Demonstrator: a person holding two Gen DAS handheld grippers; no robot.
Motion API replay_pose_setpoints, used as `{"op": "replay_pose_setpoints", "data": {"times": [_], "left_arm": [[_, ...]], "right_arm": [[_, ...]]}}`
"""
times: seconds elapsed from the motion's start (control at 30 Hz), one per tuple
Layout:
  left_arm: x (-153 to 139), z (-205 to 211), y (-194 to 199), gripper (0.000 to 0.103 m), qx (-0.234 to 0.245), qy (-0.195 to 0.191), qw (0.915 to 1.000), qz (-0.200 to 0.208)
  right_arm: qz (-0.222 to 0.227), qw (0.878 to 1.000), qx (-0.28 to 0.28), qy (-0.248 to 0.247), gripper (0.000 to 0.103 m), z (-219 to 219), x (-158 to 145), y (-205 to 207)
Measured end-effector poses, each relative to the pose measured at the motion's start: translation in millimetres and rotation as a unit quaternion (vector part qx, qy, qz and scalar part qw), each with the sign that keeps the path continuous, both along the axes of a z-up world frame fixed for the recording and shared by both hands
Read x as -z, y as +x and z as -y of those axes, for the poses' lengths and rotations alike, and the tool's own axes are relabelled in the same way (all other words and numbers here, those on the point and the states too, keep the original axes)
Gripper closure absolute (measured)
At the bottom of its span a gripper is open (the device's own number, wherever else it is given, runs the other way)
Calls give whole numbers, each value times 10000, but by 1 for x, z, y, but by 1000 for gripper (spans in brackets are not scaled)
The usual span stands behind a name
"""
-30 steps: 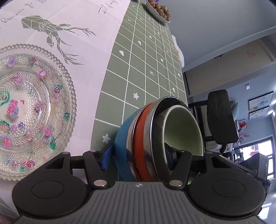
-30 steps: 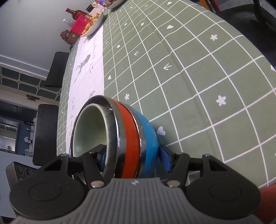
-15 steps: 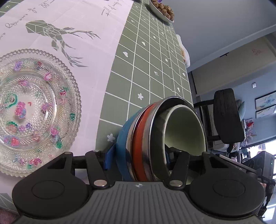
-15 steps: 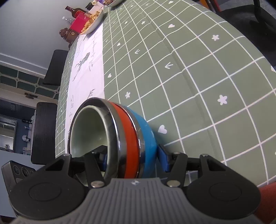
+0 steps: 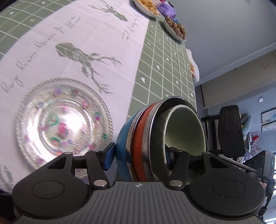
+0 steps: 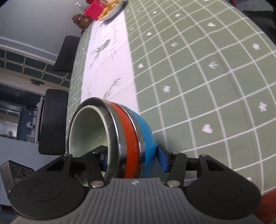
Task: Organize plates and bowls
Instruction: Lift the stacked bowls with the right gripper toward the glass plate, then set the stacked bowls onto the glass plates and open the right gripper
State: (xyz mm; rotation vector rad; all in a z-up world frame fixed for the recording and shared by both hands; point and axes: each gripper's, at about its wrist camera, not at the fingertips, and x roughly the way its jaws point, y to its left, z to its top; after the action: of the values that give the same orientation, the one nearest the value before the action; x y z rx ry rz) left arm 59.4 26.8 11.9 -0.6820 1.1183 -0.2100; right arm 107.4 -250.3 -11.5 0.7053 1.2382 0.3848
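Observation:
A nested stack of bowls (image 5: 155, 137) is held by both grippers above the table: blue outside, then orange, steel and a pale green one inside. My left gripper (image 5: 139, 155) is shut on the stack's rim, one finger inside, one outside. My right gripper (image 6: 132, 156) is shut on the stack (image 6: 120, 134) from the opposite side in the same way. A clear patterned glass plate (image 5: 63, 124) lies on the white runner, left of and below the stack in the left wrist view.
The table has a green checked cloth (image 6: 207, 77) with a white runner (image 5: 69, 51). Plates of food (image 5: 174, 27) stand at the far end, with a food plate and a red box (image 6: 103, 8). Black chairs (image 5: 231, 131) stand beside the table.
The bowl stack, held by both grippers, has been carried over the table towards the glass plate, which now sits closer to the stack in the left wrist view. The grips are unchanged.

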Motion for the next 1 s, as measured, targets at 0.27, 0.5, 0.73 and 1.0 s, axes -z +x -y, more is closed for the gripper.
{"op": "replay_pose_setpoints", "data": {"times": [0.27, 0.5, 0.73, 1.0], "left_arm": [[-17, -50, -5, 42, -393, 191, 9990, 4], [-6, -79, -9, 42, -694, 182, 9973, -136], [5, -92, -10, 42, -785, 105, 9966, -227], [14, -97, -11, 42, -829, 65, 9961, -293]], "right_arm": [[22, 9989, -474, 69, 52, -58, -10, 17], [-121, 9973, -720, 52, 52, -94, 2, 25], [-196, 9964, -826, -45, 52, -107, 7, 26], [-246, 9959, -868, -91, 52, -113, 14, 28]]}}
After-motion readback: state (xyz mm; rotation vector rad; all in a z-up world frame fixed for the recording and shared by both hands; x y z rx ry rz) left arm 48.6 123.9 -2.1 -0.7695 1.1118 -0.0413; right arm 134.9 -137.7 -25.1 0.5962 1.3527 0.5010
